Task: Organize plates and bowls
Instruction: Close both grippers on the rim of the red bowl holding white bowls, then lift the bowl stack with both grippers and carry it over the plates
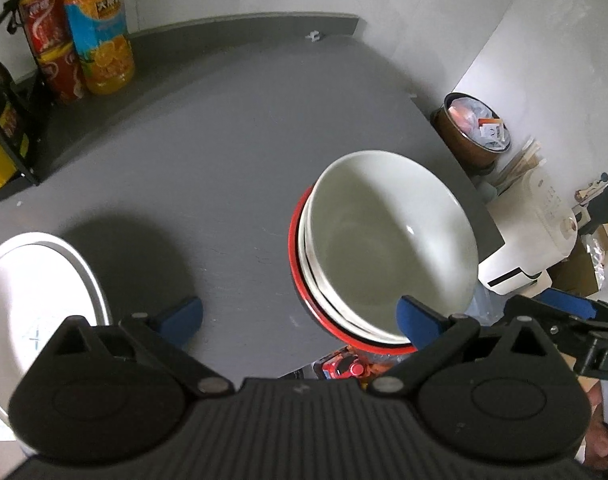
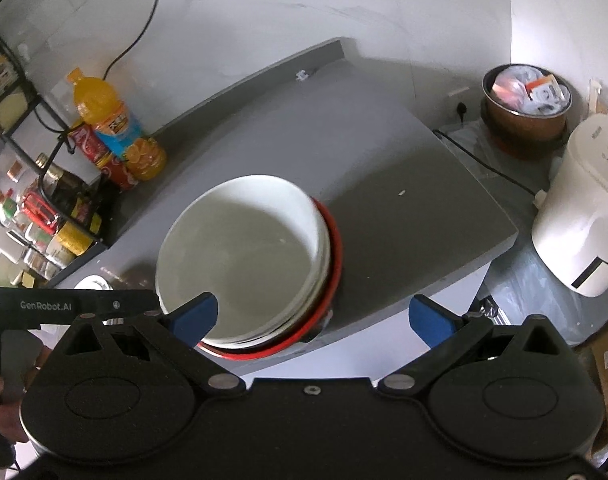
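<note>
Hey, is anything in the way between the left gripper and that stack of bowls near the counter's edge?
Nothing visible. The left gripper is open, and only bare grey counter lies between it and the bowl stack. Its right finger is already beside the stack's near rim. The white plate sits off to the left.

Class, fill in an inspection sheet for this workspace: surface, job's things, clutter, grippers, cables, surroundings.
Surface: grey counter, mostly bare.
Job's things: white bowl stacked on dishes over a red-rimmed plate at the counter's edge; white plate apart.
Clutter: orange juice bottle, red cans.
Grippers: left gripper open; right gripper open.
Cables: black cable on wall.
Surroundings: full bin, white appliance, rack.
</note>
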A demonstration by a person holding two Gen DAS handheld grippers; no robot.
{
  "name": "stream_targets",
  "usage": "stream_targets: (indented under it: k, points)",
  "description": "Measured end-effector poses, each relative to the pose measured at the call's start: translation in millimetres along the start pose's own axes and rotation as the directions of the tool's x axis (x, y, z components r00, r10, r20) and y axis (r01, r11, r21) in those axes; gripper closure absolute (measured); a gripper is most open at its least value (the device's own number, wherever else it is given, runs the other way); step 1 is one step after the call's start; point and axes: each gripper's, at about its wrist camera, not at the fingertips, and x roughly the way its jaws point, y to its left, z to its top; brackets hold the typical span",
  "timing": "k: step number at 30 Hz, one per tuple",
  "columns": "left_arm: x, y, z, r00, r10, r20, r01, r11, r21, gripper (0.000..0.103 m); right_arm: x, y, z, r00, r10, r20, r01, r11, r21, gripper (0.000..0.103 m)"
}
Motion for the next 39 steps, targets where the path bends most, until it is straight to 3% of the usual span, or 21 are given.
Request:
stream_targets:
  k: [4, 10, 15, 20, 23, 26, 31, 39]
  points:
    - [15, -1, 5, 1.000, -0.027, -0.014, 0.027, 0.999, -0.031, 0.002, 12, -10, 5, 0.999, 0.025, -0.026, -0.025, 1.000, -0.004, 0.002]
    - [33, 2, 15, 0.998, -0.054, -0.024, 0.052, 0.995, -0.087, 0.006, 38, -20, 15, 0.995, 0.053, -0.081, -0.054, 0.998, -0.011, 0.014]
    - [52, 12, 19, 0.998, -0.051, -0.042, 0.044, 0.988, -0.148, 0.024, 63, -23, 26, 0.984, 0.103, -0.147, -0.107, 0.994, -0.019, 0.023]
    - [71, 23, 22, 0.995, -0.066, -0.070, 0.049, 0.973, -0.228, 0.046, 86, -25, 37, 0.972, 0.126, -0.201, -0.136, 0.990, -0.039, 0.039]
    - [80, 28, 23, 0.992, -0.093, -0.088, 0.066, 0.961, -0.269, 0.056, 96, -27, 42, 0.960, 0.156, -0.231, -0.164, 0.986, -0.017, 0.056]
    - [88, 33, 24, 0.987, -0.112, -0.113, 0.073, 0.950, -0.302, 0.061, 104, -30, 45, 0.956, 0.135, -0.260, -0.150, 0.988, -0.037, 0.065]
    - [102, 41, 28, 0.973, -0.174, -0.150, 0.114, 0.932, -0.344, 0.075, 115, -38, 48, 0.941, 0.158, -0.301, -0.161, 0.987, 0.014, 0.067]
    - [103, 49, 33, 0.966, -0.198, -0.167, 0.129, 0.926, -0.354, 0.075, 122, -36, 47, 0.928, 0.138, -0.345, -0.140, 0.990, 0.017, 0.071]
